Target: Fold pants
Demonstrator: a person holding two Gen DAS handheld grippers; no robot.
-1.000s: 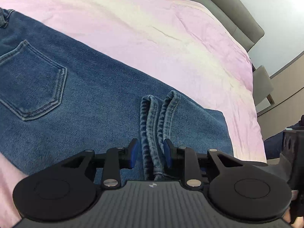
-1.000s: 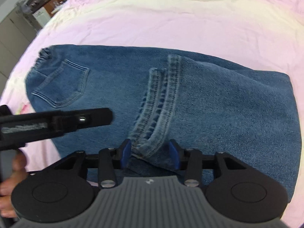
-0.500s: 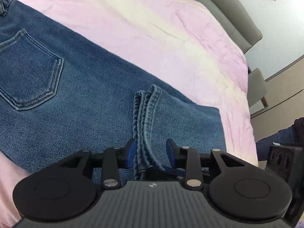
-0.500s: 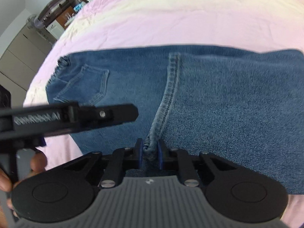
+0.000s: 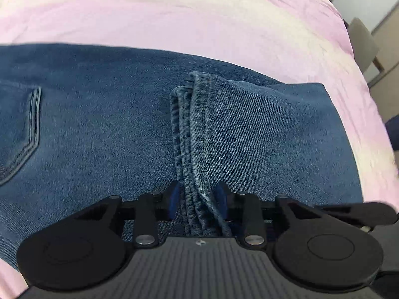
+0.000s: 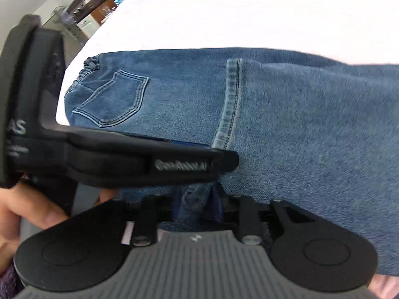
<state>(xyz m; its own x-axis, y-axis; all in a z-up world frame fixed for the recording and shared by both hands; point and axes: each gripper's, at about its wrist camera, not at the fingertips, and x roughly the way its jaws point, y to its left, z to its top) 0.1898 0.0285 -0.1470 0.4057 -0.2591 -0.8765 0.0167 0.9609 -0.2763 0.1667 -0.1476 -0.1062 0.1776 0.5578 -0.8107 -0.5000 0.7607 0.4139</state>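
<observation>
Denim first: your one pair of pants (image 5: pixel 104 129) lies flat on the pink bed sheet (image 5: pixel 174 15), with the leg hems (image 5: pixel 194 134) now stacked in a tidy band across the middle of the cloth, well clear of the single back pocket (image 6: pixel 112 99). A second ago those hems lay loose in two separate ridges; they have since drawn together into one bundle, so the lengthwise fold looks nearly settled, and I judge the next fold is close.

Beside the hems, your left hand-held gripper (image 5: pixel 197 204) has slid in along them and its jaws are closing, the bundle between the blue pads; the right pad meets the cloth, the left stands just clear.

Next to it, your right hand-held gripper (image 6: pixel 197 204), pinched tight on the hem edge half a second ago, is opening, denim bunched between its jaws though not clearly pressed.

Count: one pair of pants, one pocket showing, two grippers, one hand (image 6: pixel 27 214) in view.
</observation>
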